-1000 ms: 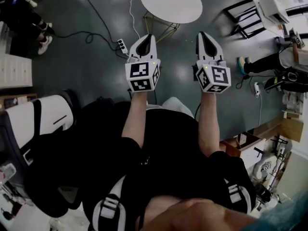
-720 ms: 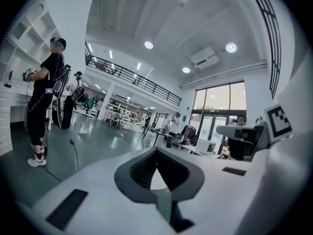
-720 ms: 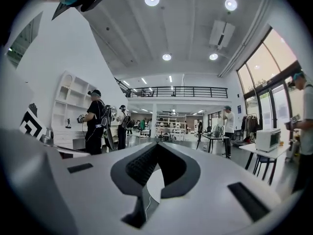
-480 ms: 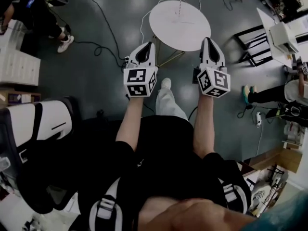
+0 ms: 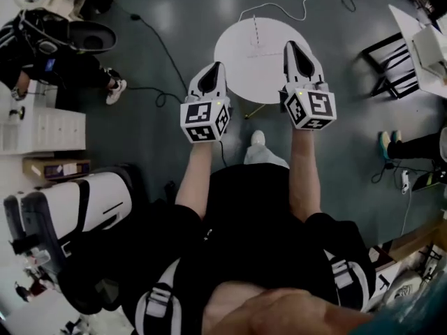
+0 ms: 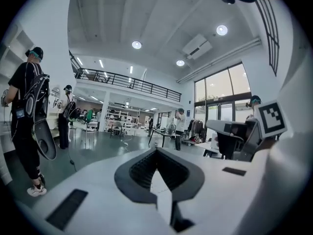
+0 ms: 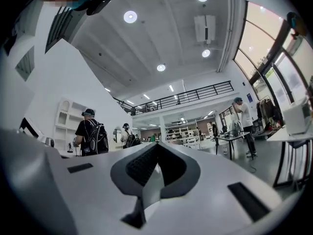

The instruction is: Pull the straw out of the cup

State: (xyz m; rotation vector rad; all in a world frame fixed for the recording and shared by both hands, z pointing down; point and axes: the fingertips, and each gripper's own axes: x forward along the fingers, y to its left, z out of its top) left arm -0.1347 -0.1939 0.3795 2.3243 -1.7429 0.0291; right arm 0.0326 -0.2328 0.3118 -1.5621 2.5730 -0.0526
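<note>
Since the earlier frames the round white table (image 5: 244, 54) has slid from the top edge down toward the middle of the head view, and both grippers now overlap it. The left gripper (image 5: 213, 68) sits at the table's lower left rim, and the right gripper (image 5: 292, 46) lies over its right side. Each gripper's own view shows its jaws pressed together with nothing between them. A thin pale line (image 5: 255, 31) at the table's upper middle may be the straw, though it is too small to be sure. A white shoe (image 5: 258, 138) shows just below the table on the dark floor (image 5: 160, 138).
</note>
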